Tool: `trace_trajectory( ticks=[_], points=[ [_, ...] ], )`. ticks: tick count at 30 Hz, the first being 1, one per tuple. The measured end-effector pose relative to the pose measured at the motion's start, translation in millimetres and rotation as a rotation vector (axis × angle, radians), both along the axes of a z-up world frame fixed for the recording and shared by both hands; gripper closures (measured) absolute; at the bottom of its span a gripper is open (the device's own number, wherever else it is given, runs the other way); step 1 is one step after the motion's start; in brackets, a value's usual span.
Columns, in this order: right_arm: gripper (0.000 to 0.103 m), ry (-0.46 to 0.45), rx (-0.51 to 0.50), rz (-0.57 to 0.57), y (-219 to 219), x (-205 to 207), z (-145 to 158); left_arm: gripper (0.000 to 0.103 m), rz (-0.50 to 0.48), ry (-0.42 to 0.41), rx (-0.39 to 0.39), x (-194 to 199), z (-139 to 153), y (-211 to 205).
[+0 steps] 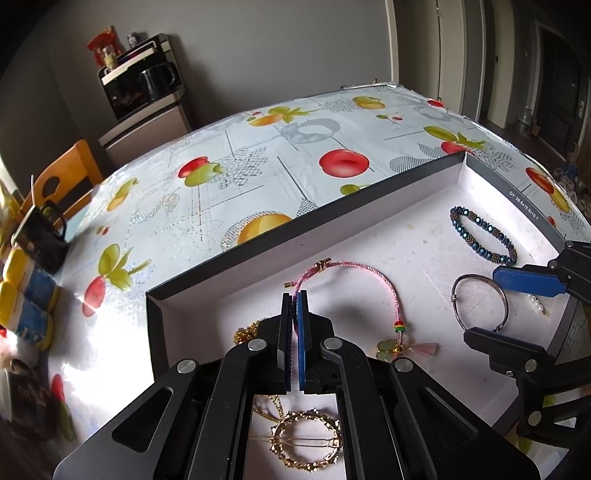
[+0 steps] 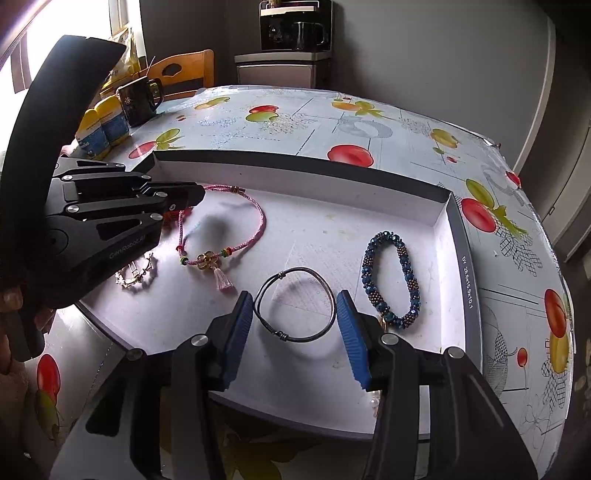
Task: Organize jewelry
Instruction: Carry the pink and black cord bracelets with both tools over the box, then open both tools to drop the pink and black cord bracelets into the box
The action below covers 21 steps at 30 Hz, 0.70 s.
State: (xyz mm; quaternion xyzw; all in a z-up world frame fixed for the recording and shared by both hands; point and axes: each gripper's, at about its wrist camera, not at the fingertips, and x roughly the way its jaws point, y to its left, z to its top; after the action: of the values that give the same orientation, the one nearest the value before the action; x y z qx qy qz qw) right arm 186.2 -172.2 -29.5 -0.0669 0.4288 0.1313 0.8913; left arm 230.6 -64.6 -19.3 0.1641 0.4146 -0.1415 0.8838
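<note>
A shallow white box point(image 1: 258, 236) point(image 2: 295, 173) lies on the table with jewelry in it. My left gripper point(image 1: 294, 299) is shut on the pink cord bracelet point(image 1: 373, 278) point(image 2: 258, 218) near its clasp. My right gripper point(image 2: 295, 314) point(image 1: 506, 306) is open, its fingers either side of the silver wire bangle point(image 2: 295, 304) point(image 1: 480, 302). A blue beaded bracelet point(image 2: 391, 280) point(image 1: 484, 234) lies to the right. A gold ring hair clip point(image 1: 306, 439) lies under the left gripper. A gold chain point(image 1: 245, 332) and a clear crystal bracelet point(image 2: 136, 275) lie at the box's left end.
The table has a fruit-print cloth point(image 1: 258, 166). A black mug point(image 2: 140, 98) point(image 1: 42, 236) and yellow-capped bottles point(image 2: 101, 127) point(image 1: 22, 295) stand at the far left. A wooden chair point(image 2: 181, 72) and a cabinet with a coffee machine point(image 2: 291, 33) stand beyond. Small pearls point(image 1: 537, 304) lie under the right gripper.
</note>
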Motion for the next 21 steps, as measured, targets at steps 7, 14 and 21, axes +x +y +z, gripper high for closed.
trace_trajectory(
  ticks=[7, 14, 21],
  points=[
    [0.056, 0.015, 0.015, -0.005, -0.7, 1.9, -1.8, 0.101, 0.004, 0.007, 0.016, 0.9, -1.4, -1.2],
    [0.056, 0.019, 0.026, -0.008, -2.3, 2.1, -2.2, 0.1, 0.006, 0.013, 0.015, 1.6, -1.9, -1.4],
    [0.055, 0.016, 0.027, -0.011, -2.4, 1.2, -1.9, 0.076, 0.005, -0.01, 0.012, -1.0, 1.4, -1.5]
  ],
)
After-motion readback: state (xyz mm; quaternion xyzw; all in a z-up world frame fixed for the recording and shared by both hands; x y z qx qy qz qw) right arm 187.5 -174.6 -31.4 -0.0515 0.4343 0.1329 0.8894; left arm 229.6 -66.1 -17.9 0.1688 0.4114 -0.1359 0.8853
